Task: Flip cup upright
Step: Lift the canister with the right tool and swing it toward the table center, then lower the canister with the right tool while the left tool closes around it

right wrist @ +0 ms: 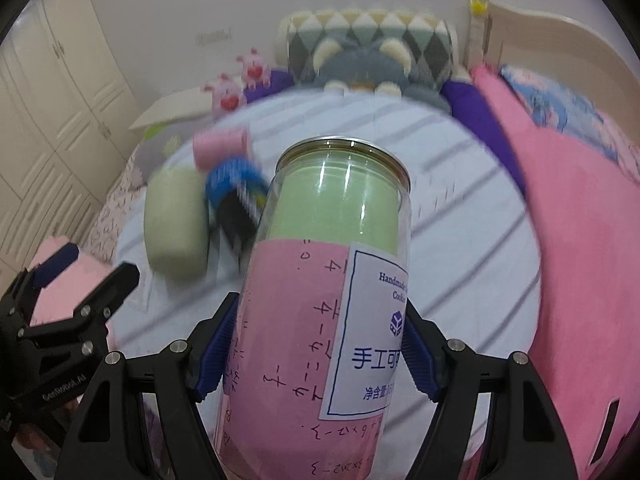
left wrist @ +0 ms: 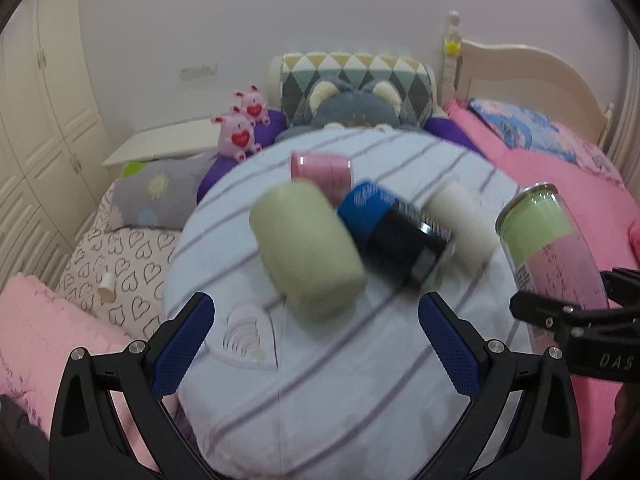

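Observation:
My right gripper [right wrist: 316, 352] is shut on a clear cup [right wrist: 320, 320] with green and pink paper inside and a white label. It holds the cup nearly upright, mouth up, above the striped cushion [right wrist: 460, 240]. The cup also shows at the right of the left wrist view [left wrist: 548, 248]. My left gripper [left wrist: 316, 340] is open and empty, just short of a pale green cup [left wrist: 308, 248] lying on its side. A blue and black cup [left wrist: 396, 228], a white cup [left wrist: 464, 220] and a pink cup [left wrist: 320, 170] lie beside it.
The round striped cushion [left wrist: 320, 380] lies on a bed with pink covers [left wrist: 580, 200]. Pillows and plush toys [left wrist: 240, 132] line the far side. A white wardrobe [left wrist: 36, 120] stands at the left. A headboard [left wrist: 520, 64] is at the back right.

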Demonstrator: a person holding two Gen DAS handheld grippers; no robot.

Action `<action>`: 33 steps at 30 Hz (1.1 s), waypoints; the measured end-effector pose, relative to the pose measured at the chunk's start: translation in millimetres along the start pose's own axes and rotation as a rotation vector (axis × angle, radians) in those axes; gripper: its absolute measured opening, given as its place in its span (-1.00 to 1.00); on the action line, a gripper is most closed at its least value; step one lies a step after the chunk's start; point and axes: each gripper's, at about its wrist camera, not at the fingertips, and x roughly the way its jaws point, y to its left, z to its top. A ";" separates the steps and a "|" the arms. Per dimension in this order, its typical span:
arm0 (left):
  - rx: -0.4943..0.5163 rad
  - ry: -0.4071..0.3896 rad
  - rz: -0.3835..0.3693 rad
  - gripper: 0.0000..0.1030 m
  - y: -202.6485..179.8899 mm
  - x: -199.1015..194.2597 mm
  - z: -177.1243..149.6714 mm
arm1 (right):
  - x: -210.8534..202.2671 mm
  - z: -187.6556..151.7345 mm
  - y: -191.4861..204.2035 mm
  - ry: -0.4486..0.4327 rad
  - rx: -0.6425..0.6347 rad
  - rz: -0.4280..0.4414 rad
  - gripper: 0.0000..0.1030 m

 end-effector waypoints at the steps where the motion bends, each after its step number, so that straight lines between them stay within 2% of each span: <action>1: 0.001 0.003 -0.003 1.00 -0.6 -0.8 -6.1 | 3.1 -8.0 0.9 0.014 -0.006 -0.001 0.45; 7: 0.008 0.036 0.001 1.00 -5.4 3.7 -31.1 | 19.3 -39.7 3.9 0.073 -0.017 0.007 0.45; 15: 0.013 0.052 0.005 1.00 -5.1 9.1 -43.3 | 34.5 -46.4 3.1 0.119 -0.028 0.009 0.47; 20: -0.006 0.052 0.019 1.00 -1.4 10.3 -45.2 | 25.5 -44.4 4.5 0.088 -0.051 -0.012 0.54; 27: 0.005 0.050 0.030 1.00 -5.8 6.6 -46.4 | 14.2 -41.8 6.5 0.066 -0.078 -0.030 0.55; 33: 0.009 0.025 0.031 1.00 -13.0 -5.6 -42.9 | -6.3 -39.6 9.2 0.010 -0.094 -0.034 0.55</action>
